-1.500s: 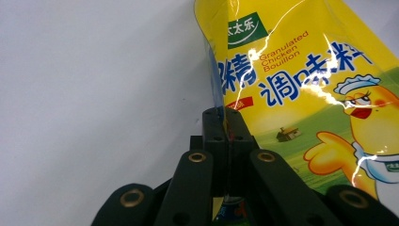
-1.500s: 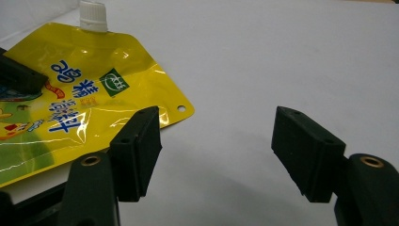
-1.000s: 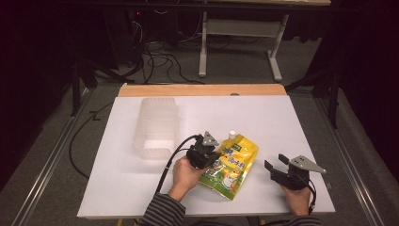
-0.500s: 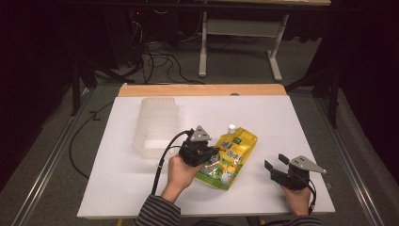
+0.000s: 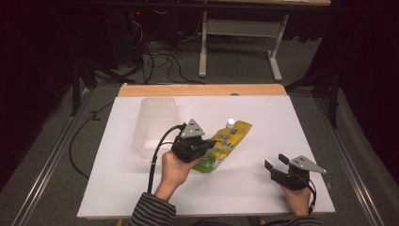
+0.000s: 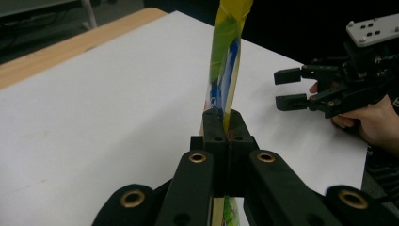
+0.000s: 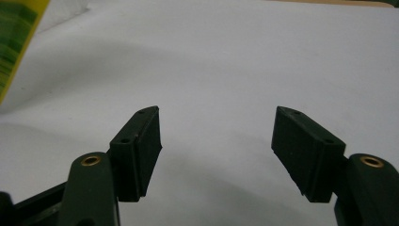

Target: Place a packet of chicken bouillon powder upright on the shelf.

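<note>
Our left gripper clamps the yellow pouch by its thin edge above the surface, so it could slip free; our right gripper waits released.

The left gripper, its jaws clamped on the yellow pouch, has risen and moved up toward the clear container. The pouch has come with it: its gripped end is now lifted off the tabletop, its capped end farther from the person.
</note>
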Available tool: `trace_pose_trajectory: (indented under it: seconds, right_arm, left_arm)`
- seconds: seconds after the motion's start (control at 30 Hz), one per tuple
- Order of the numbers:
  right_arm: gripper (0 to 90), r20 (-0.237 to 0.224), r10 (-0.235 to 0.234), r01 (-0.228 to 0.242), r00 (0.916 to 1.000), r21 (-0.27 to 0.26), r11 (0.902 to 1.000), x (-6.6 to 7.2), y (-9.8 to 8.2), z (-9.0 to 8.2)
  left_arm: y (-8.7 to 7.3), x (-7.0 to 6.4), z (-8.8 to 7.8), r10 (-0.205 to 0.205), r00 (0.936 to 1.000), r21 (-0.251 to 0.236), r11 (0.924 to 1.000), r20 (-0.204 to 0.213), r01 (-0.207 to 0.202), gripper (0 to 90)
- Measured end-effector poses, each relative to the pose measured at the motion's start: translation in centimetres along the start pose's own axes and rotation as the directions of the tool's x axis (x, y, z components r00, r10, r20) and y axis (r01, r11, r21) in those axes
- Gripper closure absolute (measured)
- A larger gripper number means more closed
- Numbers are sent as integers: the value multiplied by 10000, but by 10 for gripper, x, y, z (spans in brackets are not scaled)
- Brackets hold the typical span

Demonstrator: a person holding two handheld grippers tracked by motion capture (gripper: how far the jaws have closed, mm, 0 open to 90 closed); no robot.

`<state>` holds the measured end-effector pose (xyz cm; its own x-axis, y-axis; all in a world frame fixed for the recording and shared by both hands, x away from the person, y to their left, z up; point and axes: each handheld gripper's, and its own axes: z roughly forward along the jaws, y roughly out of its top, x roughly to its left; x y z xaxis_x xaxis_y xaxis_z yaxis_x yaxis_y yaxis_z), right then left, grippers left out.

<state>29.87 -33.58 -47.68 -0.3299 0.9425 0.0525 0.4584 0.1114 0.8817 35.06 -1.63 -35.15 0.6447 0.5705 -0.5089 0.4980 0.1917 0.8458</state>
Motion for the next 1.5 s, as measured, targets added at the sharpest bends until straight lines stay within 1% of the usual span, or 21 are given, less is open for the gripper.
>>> trace_pose_trajectory:
  seconds: [0.07,0.1,0.2,0.23,0.43,0.47,0.5,0.53,0.83,0.9,0.93,1.0,1.03,1.07,1.17,1.3,1.33,1.4,1.43,1.47,1.5]
  right_arm:
    - [340,-14,-24,24,10000,23,10000,0,0,0]
    - [340,3,-37,37,10000,6,10000,0,0,0]
    - [340,-10,-54,54,10000,13,10000,0,0,0]
    - [340,-3,-22,22,10000,30,10000,0,0,0]
    - [340,-4,-17,17,10000,28,10000,0,0,0]
    - [340,4,-15,15,10000,27,10000,0,0,0]
    - [340,4,-15,15,10000,27,10000,0,0,0]
    - [339,0,-11,11,10000,24,10000,0,0,0]
    - [339,5,-10,10,10000,16,10000,0,0,0]
    - [340,24,4,-4,10000,-10,10000,0,0,0]
    - [340,20,-5,5,10000,22,10000,0,0,0]
    - [339,15,-3,3,10000,28,10000,0,0,0]
    - [339,26,11,-11,10000,6,10000,0,0,0]
    - [339,26,11,-11,10000,6,10000,0,0,0]
    - [339,22,-9,9,10000,23,10000,0,0,0]
    - [339,37,13,-13,10000,51,10000,0,0,1]
    - [339,37,13,-13,10000,51,10000,0,0,1]
    - [339,47,15,-15,10000,49,10000,0,0,1]
    - [339,44,21,-21,10000,52,10000,0,0,1]
    - [339,43,-8,7,10000,42,10000,0,0,1]
    - [339,43,-8,7,10000,42,10000,0,0,1]
  left_arm:
    - [2,0,-2,-10,10000,-104,9999,-12,10,900]
    - [7,1,-6,99,9999,-177,9998,-53,-100,900]
    - [11,2,-10,84,9999,-265,9996,-88,-86,900]
    - [14,5,-14,191,9997,-325,9993,-174,-196,900]
    - [24,10,-23,205,9992,-572,9981,-346,-225,900]
    - [28,12,-27,246,9989,-691,9972,-400,-273,900]
    - [28,12,-27,246,9989,-691,9972,-400,-273,900]
    - [33,15,-31,251,9987,-860,9959,-453,-289,900]
    - [51,27,-42,357,9954,-1293,9905,-884,-470,900]
    - [54,30,-44,402,9943,-1371,9891,-985,-536,900]
    - [57,33,-46,358,9937,-1516,9871,-1063,-518,900]
    - [59,35,-48,421,9927,-1560,9860,-1129,-595,900]
    - [61,38,-50,486,9905,-1645,9839,-1285,-697,900]
    - [61,38,-50,486,9905,-1645,9839,-1285,-697,900]
    - [67,46,-56,455,9877,-1822,9806,-1496,-728,900]
    - [75,54,-61,568,9830,-1957,9764,-1744,-912,900]
    - [75,54,-61,568,9830,-1957,9764,-1744,-912,900]
    - [79,59,-65,542,9806,-2112,9729,-1885,-944,900]
    - [79,59,-65,542,9806,-2112,9729,-1885,-944,900]
    - [82,64,-68,500,9783,-2243,9698,-2009,-956,900]
    - [82,64,-68,500,9783,-2243,9698,-2009,-956,900]
